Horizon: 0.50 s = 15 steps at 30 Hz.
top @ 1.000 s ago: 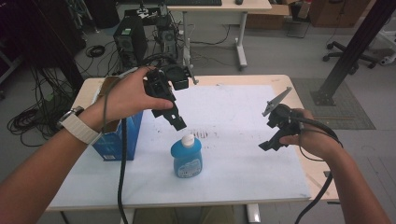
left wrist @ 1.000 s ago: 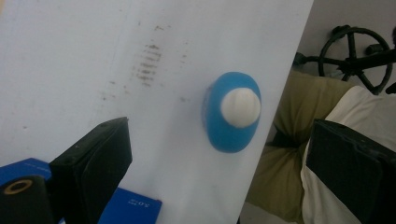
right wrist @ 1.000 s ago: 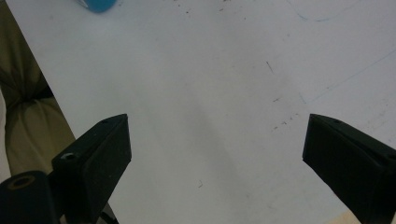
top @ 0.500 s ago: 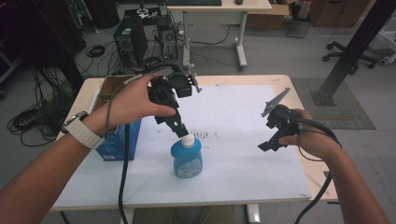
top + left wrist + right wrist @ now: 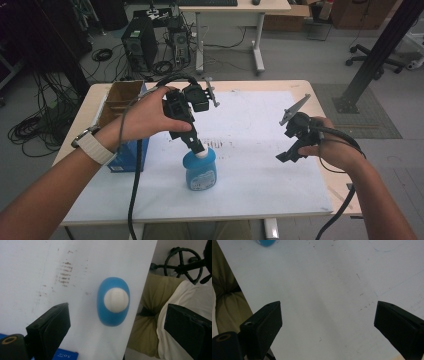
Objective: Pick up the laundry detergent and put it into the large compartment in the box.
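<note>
High view: a squat blue plastic bottle with a white rounded cap (image 5: 201,169) stands upright on the white-topped table (image 5: 260,180), toward the person's edge and left of centre. The left gripper (image 5: 196,145) hangs directly over it, tips right at the cap; whether they touch it cannot be told from here. The right gripper (image 5: 287,156) is held well apart to the right, above bare table. A blue carton (image 5: 131,159) and an open brown cardboard box (image 5: 120,97) sit at the table's left side, beside the left forearm.

Left gripper view: the camera looks straight down the bottle's upright axis — white cap (image 5: 116,300) centred on the blue shoulder. The jaws stand wide apart, one on each side, and the cap lies between them, nearer the upper part of the gap. Nothing is clamped. Faint brown marks (image 5: 63,273) stain the surface beyond the bottle.

Right gripper view: jaws wide apart over bare white surface; a sliver of the blue bottle (image 5: 267,242) shows at the top edge, far off.

Judgement: the left hand is clearly the nearer — a short descent along the bottle's axis, then closing across the cap or neck, appears to be what a grasp calls for.
</note>
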Each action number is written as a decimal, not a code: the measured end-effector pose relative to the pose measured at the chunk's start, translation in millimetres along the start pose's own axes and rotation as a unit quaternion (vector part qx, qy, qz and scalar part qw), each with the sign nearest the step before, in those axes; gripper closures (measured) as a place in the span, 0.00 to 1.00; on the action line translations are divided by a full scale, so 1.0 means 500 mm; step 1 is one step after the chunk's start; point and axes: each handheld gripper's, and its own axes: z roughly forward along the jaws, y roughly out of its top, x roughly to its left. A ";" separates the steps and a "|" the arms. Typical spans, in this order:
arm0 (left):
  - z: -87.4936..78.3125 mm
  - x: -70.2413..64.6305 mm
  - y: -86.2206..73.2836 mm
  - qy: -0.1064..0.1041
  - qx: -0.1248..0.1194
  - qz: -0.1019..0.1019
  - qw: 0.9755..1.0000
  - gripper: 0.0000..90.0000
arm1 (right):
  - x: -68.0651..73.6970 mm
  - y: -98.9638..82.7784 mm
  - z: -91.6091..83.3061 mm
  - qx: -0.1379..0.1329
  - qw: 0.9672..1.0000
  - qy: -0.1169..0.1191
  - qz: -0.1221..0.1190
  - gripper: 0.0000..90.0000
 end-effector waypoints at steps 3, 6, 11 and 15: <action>0.003 -0.001 -0.002 0.002 -0.004 -0.001 1.000 0.08 | 0.000 -0.001 0.000 -0.002 1.000 0.000 0.000 0.09; 0.006 -0.001 -0.003 0.002 -0.006 -0.001 1.000 0.08 | 0.000 -0.001 0.000 -0.002 1.000 0.000 0.000 0.09; 0.013 -0.004 -0.005 0.000 -0.007 0.001 1.000 0.08 | 0.000 -0.002 -0.002 -0.001 1.000 -0.002 0.001 0.09; 0.019 -0.006 -0.006 -0.002 -0.005 0.001 1.000 0.08 | 0.000 -0.003 0.000 -0.002 1.000 -0.001 0.001 0.09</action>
